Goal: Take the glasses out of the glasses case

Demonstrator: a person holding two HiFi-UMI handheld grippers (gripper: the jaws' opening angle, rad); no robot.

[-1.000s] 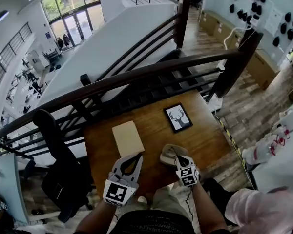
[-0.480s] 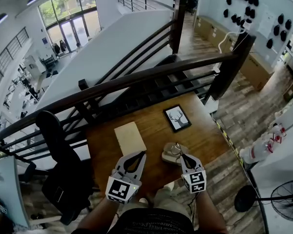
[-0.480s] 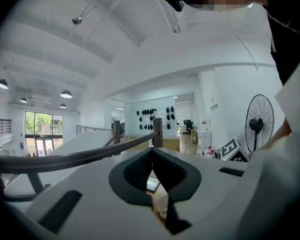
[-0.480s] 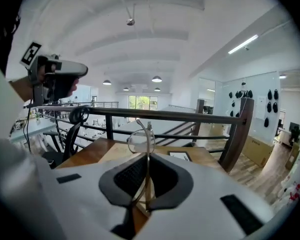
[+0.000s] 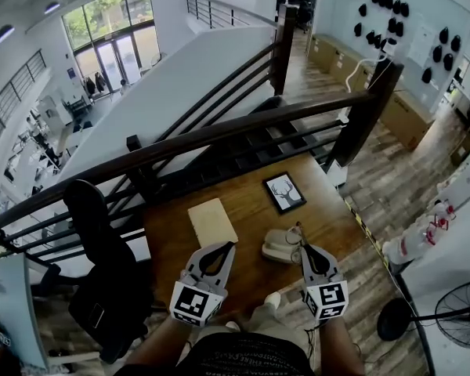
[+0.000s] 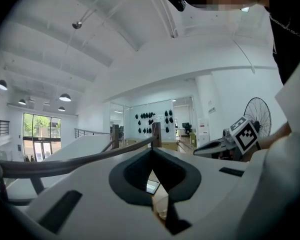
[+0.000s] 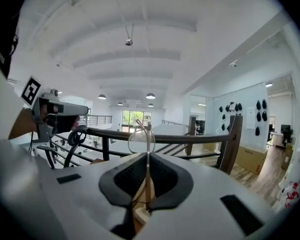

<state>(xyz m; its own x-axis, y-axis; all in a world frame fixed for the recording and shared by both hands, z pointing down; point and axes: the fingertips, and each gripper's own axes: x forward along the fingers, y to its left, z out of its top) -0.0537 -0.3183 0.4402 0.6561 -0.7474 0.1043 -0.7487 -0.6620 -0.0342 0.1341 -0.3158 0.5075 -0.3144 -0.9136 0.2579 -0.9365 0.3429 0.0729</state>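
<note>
The left tongs (image 5: 222, 247) are pressed together, with nothing between them, over the wooden table (image 5: 251, 202). The glasses case (image 5: 280, 247) lies to their right. The glasses (image 7: 141, 140) are pinched by the right tongs (image 7: 147, 155), outside the case.

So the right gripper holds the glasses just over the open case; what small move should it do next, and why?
Probably carry them sideways and lower them onto the bare table. The right gripper is shut on the thin frame of the glasses, and they seem to hang free of the open case, so the lifting looks done; the wood right of the case looks free.
</note>
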